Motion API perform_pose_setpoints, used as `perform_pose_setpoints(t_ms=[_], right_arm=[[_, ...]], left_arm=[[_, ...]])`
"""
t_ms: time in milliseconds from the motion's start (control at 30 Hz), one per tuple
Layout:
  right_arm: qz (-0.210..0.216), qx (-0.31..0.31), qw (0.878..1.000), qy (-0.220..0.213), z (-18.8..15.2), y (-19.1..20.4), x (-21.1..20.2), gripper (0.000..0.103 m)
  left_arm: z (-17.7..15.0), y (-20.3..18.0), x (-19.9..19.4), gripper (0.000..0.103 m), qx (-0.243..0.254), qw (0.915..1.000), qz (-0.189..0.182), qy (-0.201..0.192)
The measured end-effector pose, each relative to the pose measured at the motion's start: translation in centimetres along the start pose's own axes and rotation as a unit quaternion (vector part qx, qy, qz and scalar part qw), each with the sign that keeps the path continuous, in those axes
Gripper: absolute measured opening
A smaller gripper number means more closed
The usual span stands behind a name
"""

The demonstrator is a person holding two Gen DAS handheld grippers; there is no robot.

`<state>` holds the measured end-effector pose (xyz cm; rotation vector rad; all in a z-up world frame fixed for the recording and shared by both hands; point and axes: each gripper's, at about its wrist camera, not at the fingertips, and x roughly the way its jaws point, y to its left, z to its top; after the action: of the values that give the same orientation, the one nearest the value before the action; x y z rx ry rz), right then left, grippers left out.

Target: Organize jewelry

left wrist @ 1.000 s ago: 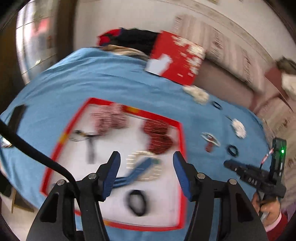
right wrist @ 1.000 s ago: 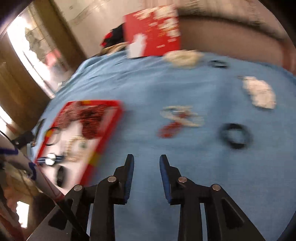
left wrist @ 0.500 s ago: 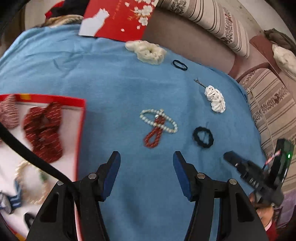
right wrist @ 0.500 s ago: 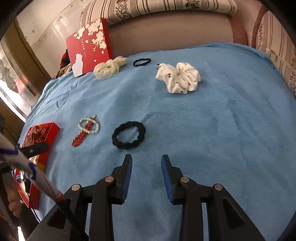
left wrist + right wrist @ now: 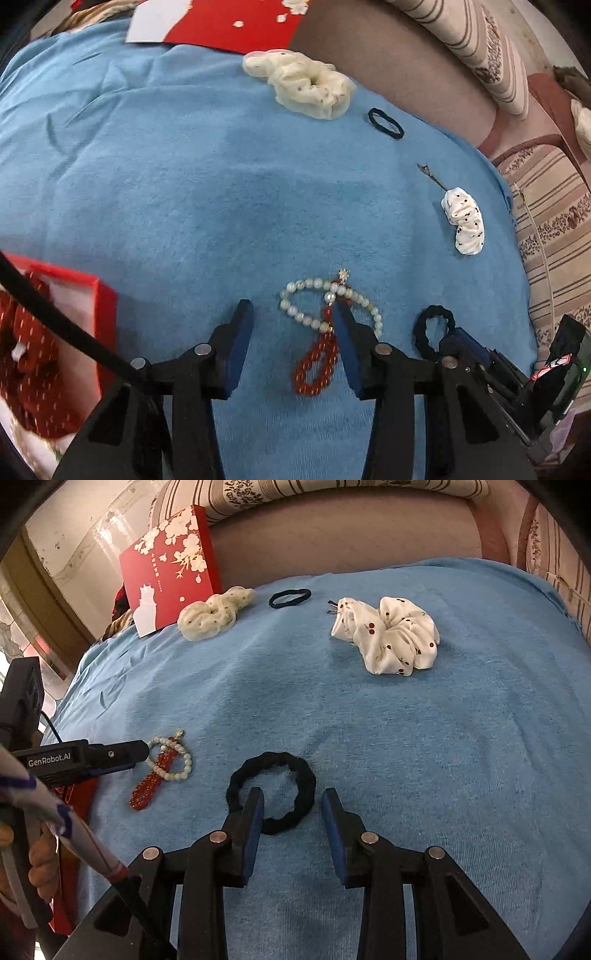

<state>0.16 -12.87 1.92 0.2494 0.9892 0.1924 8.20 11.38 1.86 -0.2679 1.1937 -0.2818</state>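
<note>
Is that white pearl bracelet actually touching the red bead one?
Touching. The left wrist view shows the pearl bracelet lying across the red bead bracelet's upper end; the right wrist view shows the same overlap.

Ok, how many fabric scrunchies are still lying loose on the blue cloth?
2. A cream scrunchie lies at the far edge beside the red box; a white cherry-print scrunchie lies far right. Others may sit out of view.

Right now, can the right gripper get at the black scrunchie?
Probably yes. The right gripper is open, the black scrunchie lies flat at its fingertips, and nothing sits between; the bracelets lie apart.
</note>
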Motion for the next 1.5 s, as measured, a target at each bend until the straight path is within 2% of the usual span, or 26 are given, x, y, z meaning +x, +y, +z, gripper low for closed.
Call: perform_pose_setpoints(t_ms=[100,267,333,367,433,600,800,967,1100,1233,1367,1500], right_arm=[[-0.002,-0.002,1.000,-0.004,0.2,-0.1,0.3,0.035],[-0.027,-0.014,0.999,-0.010,0.3,0.6,0.8,0.032],[-0.043,-0.018,0.999,-0.012,0.4,0.9,1.1,0.019],[-0.050,-0.019,0.998,-0.012,0.4,1.0,1.2,0.016],[-0.047,-0.016,0.999,-0.010,0.6,0.8,1.1,0.011],[-0.026,-0.003,0.999,-0.024,1.0,0.4,-1.3,0.010],[-0.017,-0.025,0.998,-0.049,0.9,1.8,-5.6,0.010],[-0.007,-0.057,0.997,-0.060,0.5,4.4,-8.4,0.010],[0.010,-0.089,0.994,-0.059,0.0,7.4,-9.7,0.010],[0.017,-0.112,0.993,-0.045,-1.4,9.2,-9.6,0.010],[0.005,-0.111,0.993,-0.029,-3.1,8.6,-8.8,0.010],[-0.013,-0.085,0.996,-0.016,-4.0,5.8,-8.3,0.010]], left_arm=[[0.3,-0.5,0.5,0.032,0.019,0.9998,0.001,0.002],[-0.1,-2.3,1.2,0.031,0.066,0.9971,0.036,-0.008],[-0.3,-3.2,1.5,0.022,0.083,0.9948,0.058,-0.014],[-0.4,-3.6,1.6,0.007,0.091,0.9941,0.058,-0.013],[-0.8,-4.3,1.5,0.006,0.095,0.9935,0.061,-0.011],[-1.4,-5.1,-1.4,0.006,0.097,0.9933,0.053,-0.034],[-3.1,-4.7,-9.0,0.006,0.104,0.9914,0.031,-0.074],[-5.0,-2.5,-16.1,0.006,0.096,0.9896,0.030,-0.103],[-6.6,-0.1,-19.8,0.006,0.078,0.9908,0.025,-0.108],[-8.3,0.4,-20.7,0.006,0.076,0.9916,0.024,-0.102],[-9.9,-1.2,-19.9,0.006,0.085,0.9923,-0.020,-0.088],[-10.5,-4.4,-17.5,0.006,0.104,0.9890,-0.082,-0.066]])
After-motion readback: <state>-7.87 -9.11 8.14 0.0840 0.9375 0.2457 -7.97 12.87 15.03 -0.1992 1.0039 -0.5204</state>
